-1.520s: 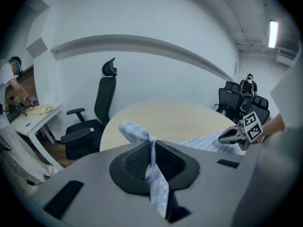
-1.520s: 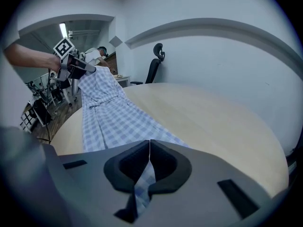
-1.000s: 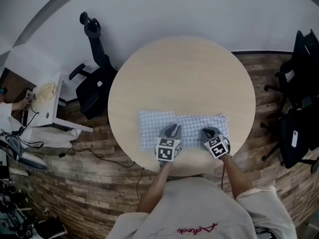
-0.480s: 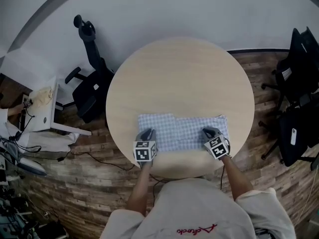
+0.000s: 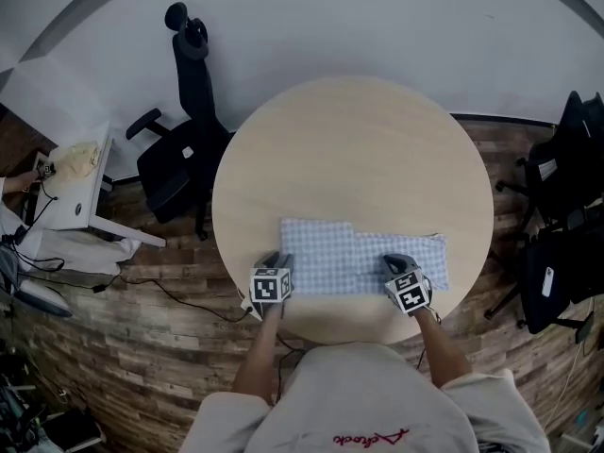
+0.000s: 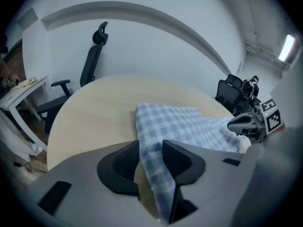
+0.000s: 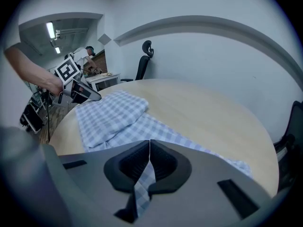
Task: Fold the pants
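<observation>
An office-like room: swivel chairs (image 5: 179, 163), a round table (image 5: 349, 149) (pale wood), white side desk (image 5: 80, 201).

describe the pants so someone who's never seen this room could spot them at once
Find the round pale wooden table mid-room. Along its near edge lies a flat strip of cloth, the pants. Nothing else there is blue-and-white checked.

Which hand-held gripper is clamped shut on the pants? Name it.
The right hand-held gripper: its jaws pinch the checked pants. The left hand-held gripper is opening its jaws, with the cloth between them.
</observation>
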Motion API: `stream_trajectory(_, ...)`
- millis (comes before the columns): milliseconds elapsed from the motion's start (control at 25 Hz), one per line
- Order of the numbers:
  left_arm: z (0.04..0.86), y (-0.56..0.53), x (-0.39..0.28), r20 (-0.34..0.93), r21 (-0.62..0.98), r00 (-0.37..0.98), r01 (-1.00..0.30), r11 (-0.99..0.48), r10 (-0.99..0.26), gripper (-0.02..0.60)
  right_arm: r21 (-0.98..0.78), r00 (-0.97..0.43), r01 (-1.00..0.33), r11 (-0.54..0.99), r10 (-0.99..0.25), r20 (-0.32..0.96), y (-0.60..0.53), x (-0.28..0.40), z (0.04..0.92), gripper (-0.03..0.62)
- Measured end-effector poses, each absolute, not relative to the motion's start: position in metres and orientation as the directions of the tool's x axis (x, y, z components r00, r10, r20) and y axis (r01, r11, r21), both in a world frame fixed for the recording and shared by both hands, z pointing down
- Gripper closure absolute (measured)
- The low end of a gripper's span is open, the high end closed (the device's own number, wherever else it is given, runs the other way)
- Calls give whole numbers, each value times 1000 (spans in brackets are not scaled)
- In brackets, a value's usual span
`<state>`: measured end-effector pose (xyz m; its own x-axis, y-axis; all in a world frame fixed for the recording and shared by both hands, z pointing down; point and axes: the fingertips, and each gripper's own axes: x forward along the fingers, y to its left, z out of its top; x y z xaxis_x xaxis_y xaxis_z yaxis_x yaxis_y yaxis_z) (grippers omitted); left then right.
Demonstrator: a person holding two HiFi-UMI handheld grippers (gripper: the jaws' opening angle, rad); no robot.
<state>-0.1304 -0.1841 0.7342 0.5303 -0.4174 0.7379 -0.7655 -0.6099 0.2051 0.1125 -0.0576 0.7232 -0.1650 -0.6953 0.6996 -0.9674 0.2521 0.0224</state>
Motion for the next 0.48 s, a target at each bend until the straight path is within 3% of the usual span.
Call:
stream_trajectory(200, 754, -187, -133, 755, 244, 542, -755, -609, -370, 437, 36, -103, -982, 188, -680, 726, -48, 123, 729, 565)
stream_trajectory(280, 754, -187, -131, 751, 251, 558, -737, -628, -354, 516, 42, -84, -985, 169, -674, 733, -43, 129, 731, 565)
stream_trajectory(480, 749, -185, -132, 739, 251, 577, -716, -651, -349, 529, 40, -67, -989, 145, -665, 744, -33, 139, 738, 565)
